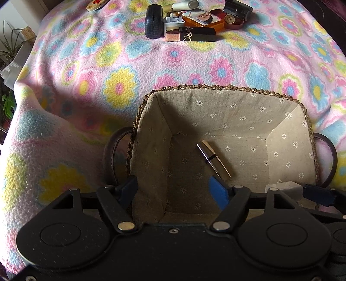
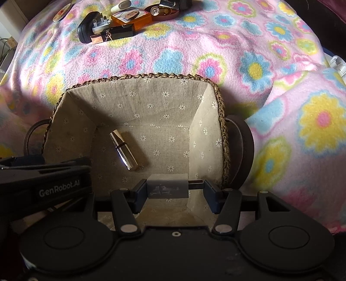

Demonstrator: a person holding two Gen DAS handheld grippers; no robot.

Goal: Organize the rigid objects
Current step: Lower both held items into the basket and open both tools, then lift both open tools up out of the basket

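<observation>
A woven basket (image 1: 218,87) (image 2: 151,76) with a floral cloth lining sits on the flowered blanket. A gold lipstick tube (image 1: 213,159) (image 2: 123,150) lies on its floor. My left gripper (image 1: 175,192) is open and empty over the basket's near left corner; its left finger is outside the wall. My right gripper (image 2: 174,192) is over the basket's near edge, its jaws wide. A small grey block (image 2: 167,188) (image 1: 283,188) rests against its left finger, with a gap to the right finger.
A pile of rigid items lies at the blanket's far side: a black case (image 1: 154,21) (image 2: 85,27), a white plug (image 1: 173,20), an orange box (image 1: 203,18) (image 2: 132,16), a black box (image 1: 199,33), a white tube (image 1: 183,5). Basket handles (image 1: 109,155) (image 2: 240,151) stick out sideways.
</observation>
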